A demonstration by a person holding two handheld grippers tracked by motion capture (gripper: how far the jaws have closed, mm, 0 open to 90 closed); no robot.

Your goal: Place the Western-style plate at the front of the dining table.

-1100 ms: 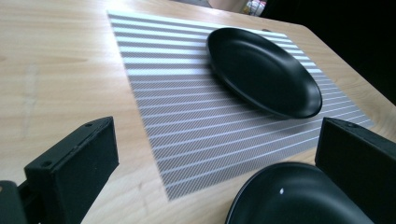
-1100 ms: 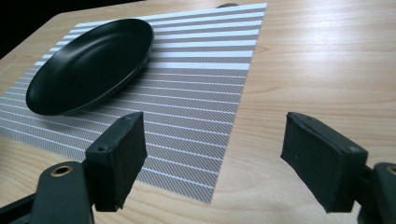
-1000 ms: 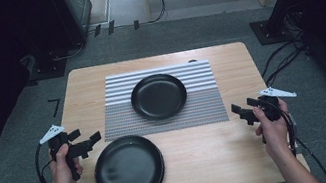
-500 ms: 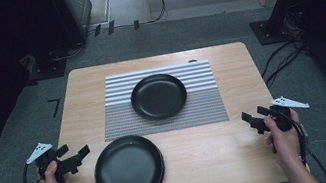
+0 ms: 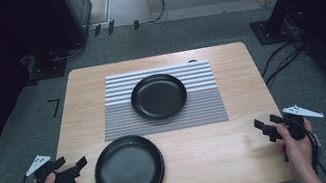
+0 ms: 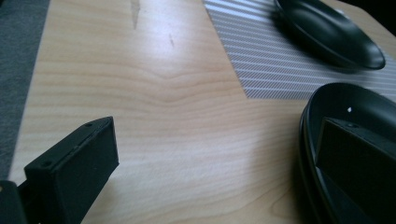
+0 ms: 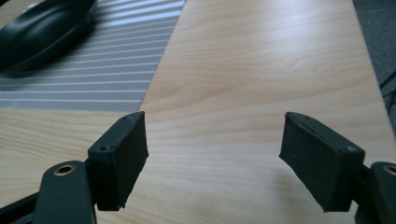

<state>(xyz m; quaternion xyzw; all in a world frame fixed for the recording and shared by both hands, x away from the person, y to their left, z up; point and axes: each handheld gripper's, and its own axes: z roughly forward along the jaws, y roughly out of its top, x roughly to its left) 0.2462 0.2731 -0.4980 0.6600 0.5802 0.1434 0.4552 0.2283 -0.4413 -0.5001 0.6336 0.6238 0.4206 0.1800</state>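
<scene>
A black plate (image 5: 158, 96) rests on the striped mat (image 5: 120, 119) in the middle of the table. A larger black plate (image 5: 129, 170), which looks like two stacked, lies near the front edge on the left. My left gripper (image 5: 71, 163) hovers just left of that stack, open and holding nothing. In the left gripper view its jaws (image 6: 215, 163) stand wide apart, the right one in front of the stack's rim (image 6: 306, 140). My right gripper (image 5: 266, 123) is at the front right over bare wood. Its jaws (image 7: 212, 158) are wide open with nothing between them.
The wooden table (image 5: 249, 157) stands on grey carpet, with dark stands and cables (image 5: 286, 54) around it. In the right gripper view the mat (image 7: 116, 60) and the plate on it (image 7: 42, 28) lie at the upper left.
Both hands have drawn back toward the near edge and outward, the left one to the left and the right one to the right. The plates have not moved.
</scene>
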